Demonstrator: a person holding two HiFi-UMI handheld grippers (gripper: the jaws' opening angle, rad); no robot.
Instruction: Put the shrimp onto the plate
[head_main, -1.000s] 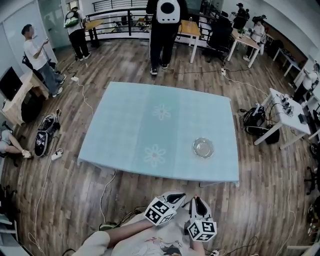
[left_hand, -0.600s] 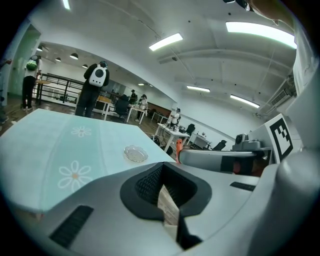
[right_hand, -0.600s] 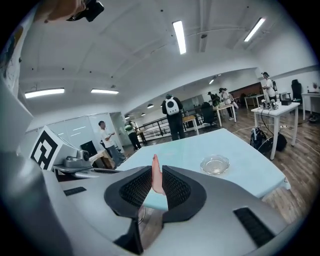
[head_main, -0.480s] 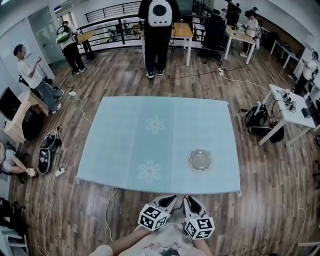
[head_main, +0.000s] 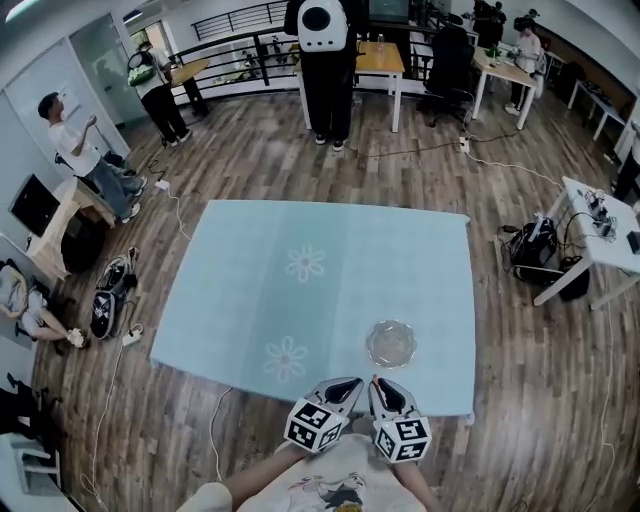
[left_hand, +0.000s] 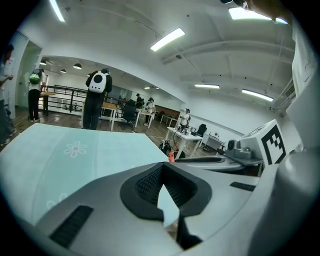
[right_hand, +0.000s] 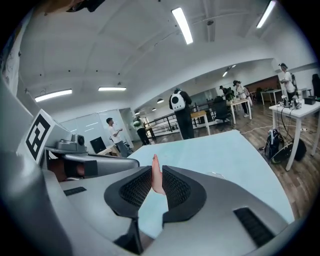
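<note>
A pink shrimp (right_hand: 156, 178) stands upright, pinched between the black pads of my right gripper (right_hand: 155, 172), which is shut on it. In the head view that gripper (head_main: 378, 384) hovers at the table's near edge, just short of the clear glass plate (head_main: 390, 343). The plate also shows faintly in the right gripper view as a glass rim (right_hand: 214, 175) on the cloth. My left gripper (head_main: 350, 384) sits close beside the right one, and its jaws (left_hand: 162, 170) meet at the tips with nothing between them. The shrimp's orange tip (left_hand: 171, 157) peeks over the right gripper in the left gripper view.
The table (head_main: 250, 290) wears a light blue cloth with two white flower prints (head_main: 305, 263). A person in black (head_main: 325, 60) stands at the far side, and others stand by desks at the left. A white desk (head_main: 600, 235) and bags are at the right; cables lie on the wooden floor.
Both grippers have come up from near my body to the table's near edge, closer to the plate. The head camera has shifted, so the table sits lower and nearer in view.
</note>
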